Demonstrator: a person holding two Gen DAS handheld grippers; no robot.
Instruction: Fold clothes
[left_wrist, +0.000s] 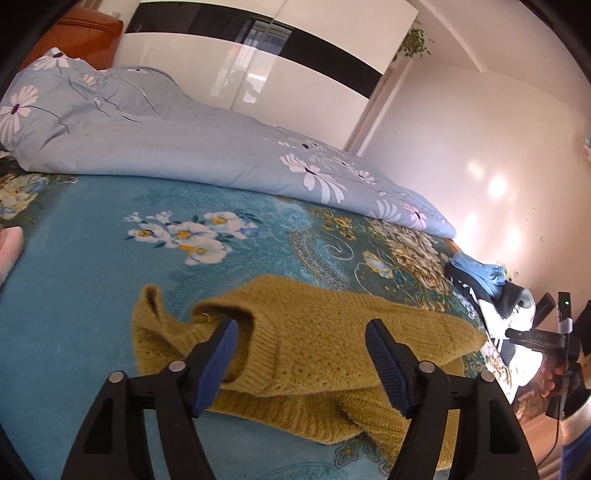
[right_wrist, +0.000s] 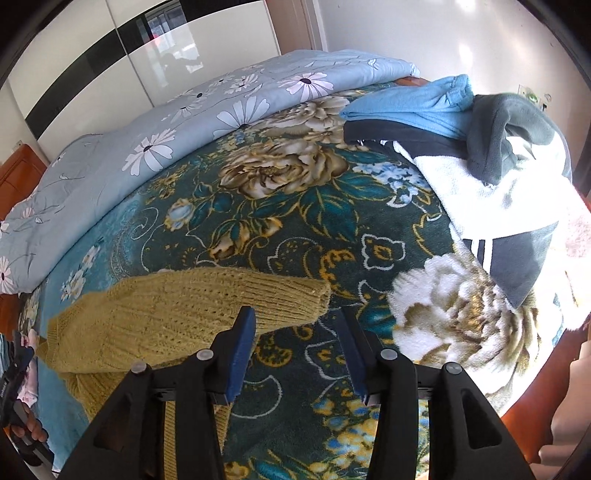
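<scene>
I see my left gripper (left_wrist: 301, 326) with jaws apart over the mustard sweater (left_wrist: 332, 332), lying partly folded on the floral blanket (right_wrist: 295, 221). My right gripper (right_wrist: 295, 321), also apart, hovers beside the sleeve's cuff (right_wrist: 317, 295); bare blanket ahead, piled clothes (right_wrist: 480, 147) at the far edge.

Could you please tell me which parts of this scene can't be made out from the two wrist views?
- Mustard knitted sweater: its near hem is hidden behind the open left gripper in the left wrist view; in the right wrist view the open right gripper covers its lower part.
- Pile of clothes: sunlight washes out the white garment, and overlaps hide how many items there are.
- Floral blanket: cut off by both views' edges.
</scene>
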